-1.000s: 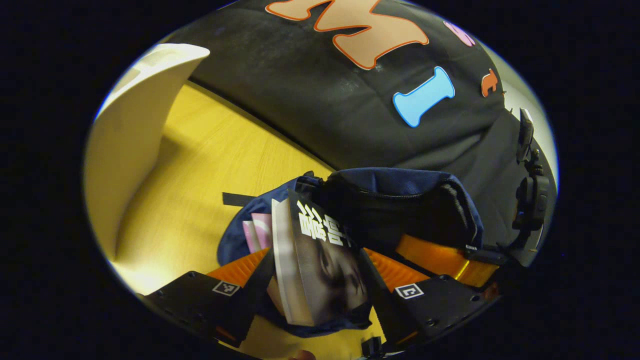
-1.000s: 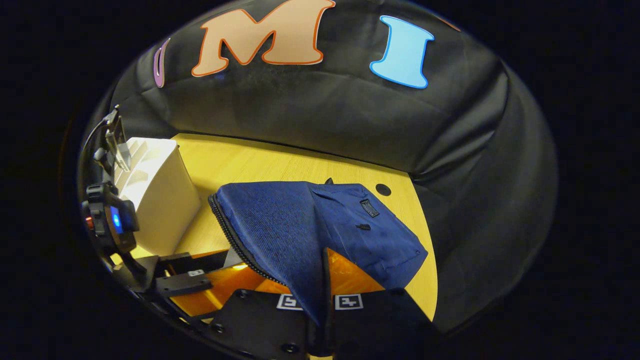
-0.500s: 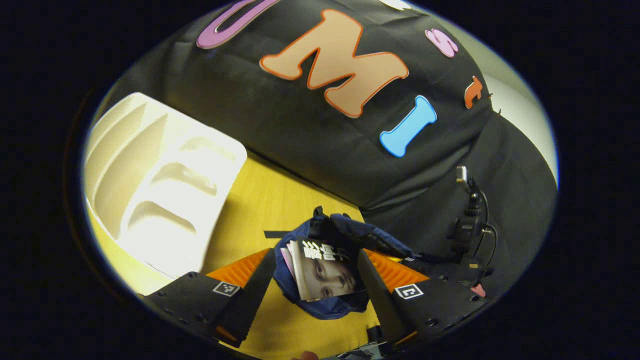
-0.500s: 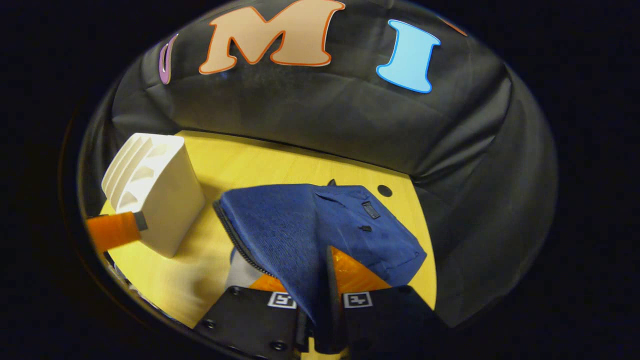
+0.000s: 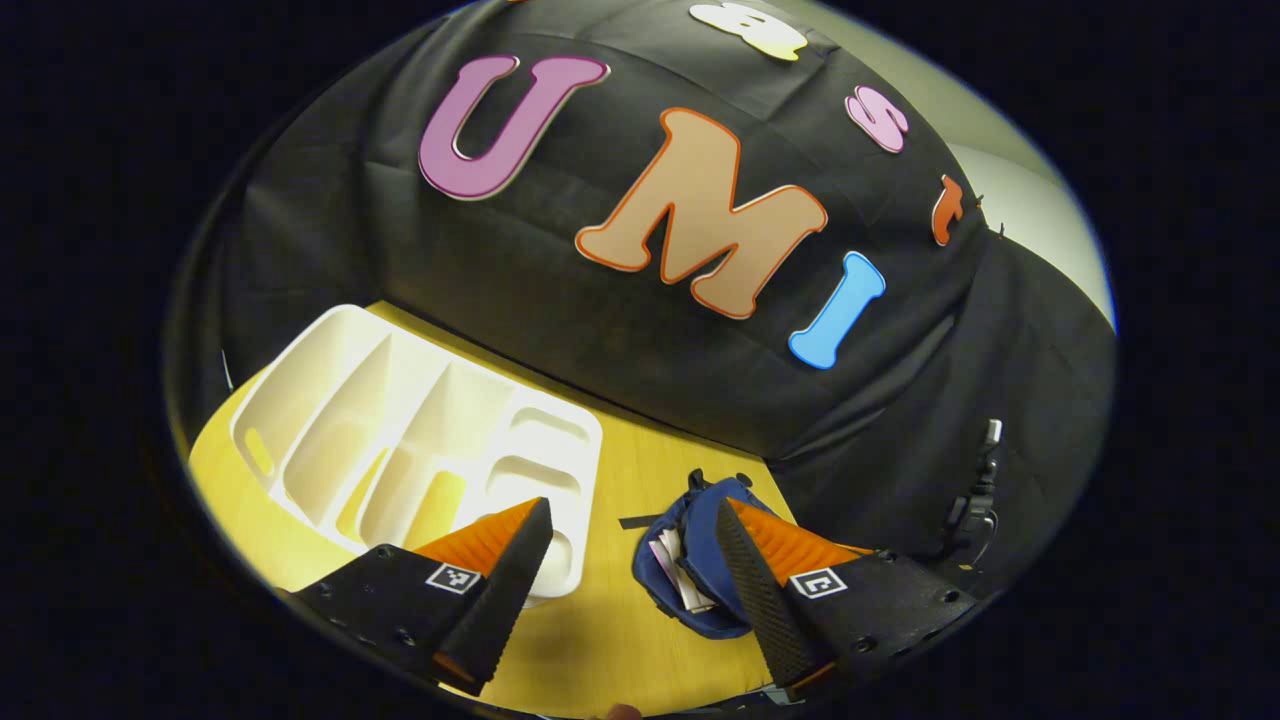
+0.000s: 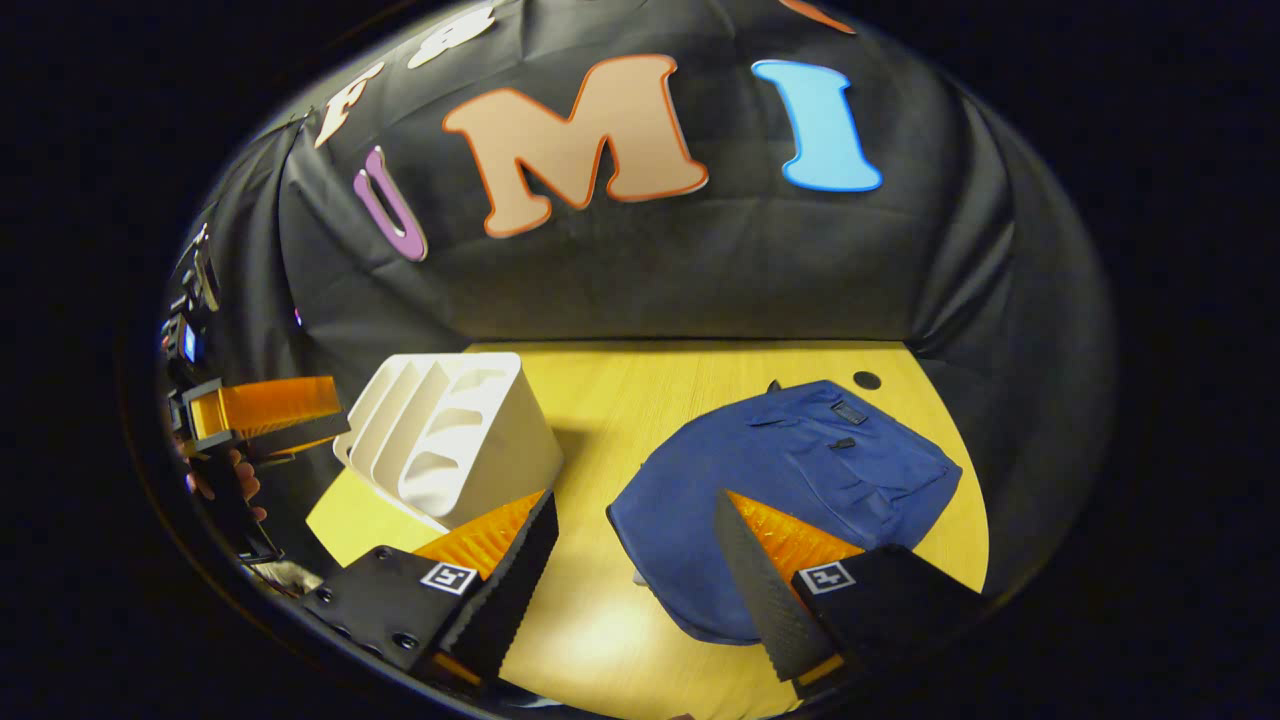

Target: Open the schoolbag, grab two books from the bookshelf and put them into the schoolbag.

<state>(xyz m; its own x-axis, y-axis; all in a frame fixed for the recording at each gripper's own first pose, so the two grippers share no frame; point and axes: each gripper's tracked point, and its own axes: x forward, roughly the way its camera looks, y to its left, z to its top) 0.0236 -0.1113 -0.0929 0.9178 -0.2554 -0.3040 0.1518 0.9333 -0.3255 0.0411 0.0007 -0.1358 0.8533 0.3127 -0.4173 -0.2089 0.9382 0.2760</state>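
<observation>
Blue schoolbag (image 6: 800,480) lies lower right, white bookshelf (image 6: 450,440) lower left; left gripper (image 5: 630,575) and right gripper (image 6: 635,570) both gape, empty.

The blue schoolbag (image 6: 800,470) lies flat on the tabletop (image 6: 640,390), books (image 5: 675,570) showing in its mouth, beside the white bookshelf (image 6: 450,440).

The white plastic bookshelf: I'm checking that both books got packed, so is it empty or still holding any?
Empty. The white plastic bookshelf shows bare slots, and page edges stick out of the blue fabric schoolbag.
</observation>
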